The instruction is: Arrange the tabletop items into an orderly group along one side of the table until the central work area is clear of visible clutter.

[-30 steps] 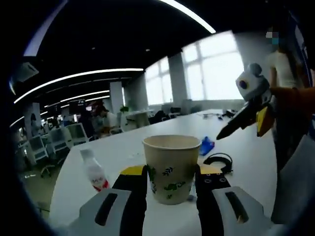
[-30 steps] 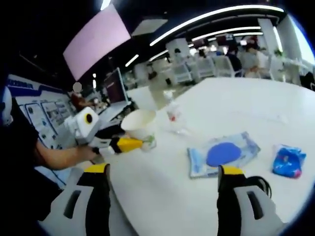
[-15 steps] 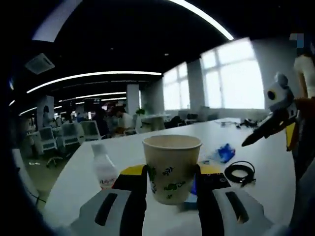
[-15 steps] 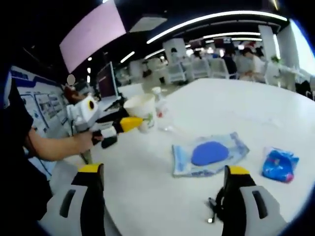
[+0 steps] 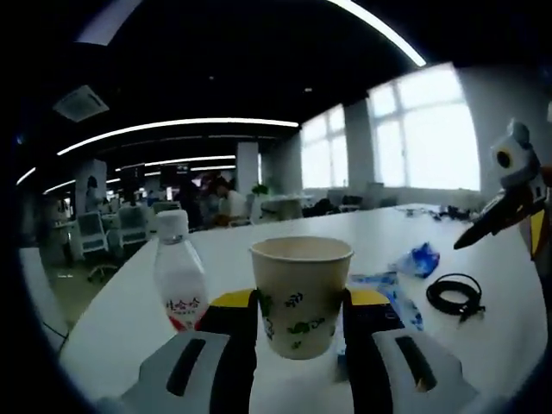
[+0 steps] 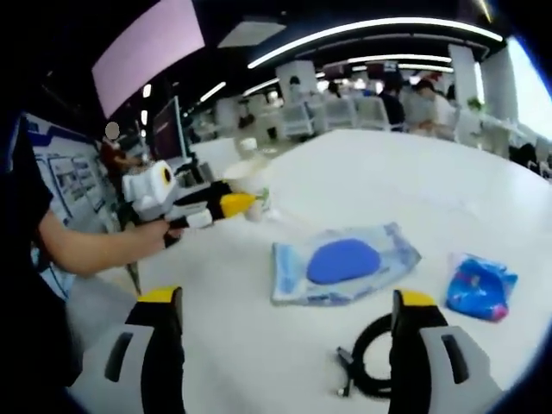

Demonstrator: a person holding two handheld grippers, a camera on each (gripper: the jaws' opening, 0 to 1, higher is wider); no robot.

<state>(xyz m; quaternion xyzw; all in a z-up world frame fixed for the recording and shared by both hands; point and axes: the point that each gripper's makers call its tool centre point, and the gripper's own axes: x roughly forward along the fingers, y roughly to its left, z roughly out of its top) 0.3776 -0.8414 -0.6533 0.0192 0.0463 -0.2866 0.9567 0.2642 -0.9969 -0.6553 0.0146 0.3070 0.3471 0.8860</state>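
In the left gripper view, the left gripper [image 5: 299, 302] clamps an upright paper cup [image 5: 301, 293], with the water bottle [image 5: 179, 285] just beside it on the white table [image 5: 112, 319]. In the right gripper view, the right gripper [image 6: 282, 297] gapes wide and empty, the coiled black cable [image 6: 373, 368] nearest by its right jaw and the blue wipes pack [image 6: 341, 263] straight ahead.

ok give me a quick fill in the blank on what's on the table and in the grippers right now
1. The left gripper is shut on a paper ____ printed with green leaves.
2. In the left gripper view, the small bottle with a white cap stands ____ on the white table.
3. The right gripper has its jaws ____, with nothing between them.
4. In the right gripper view, the flat clear packet holds a ____ oval piece.

Missing words: cup; upright; open; blue
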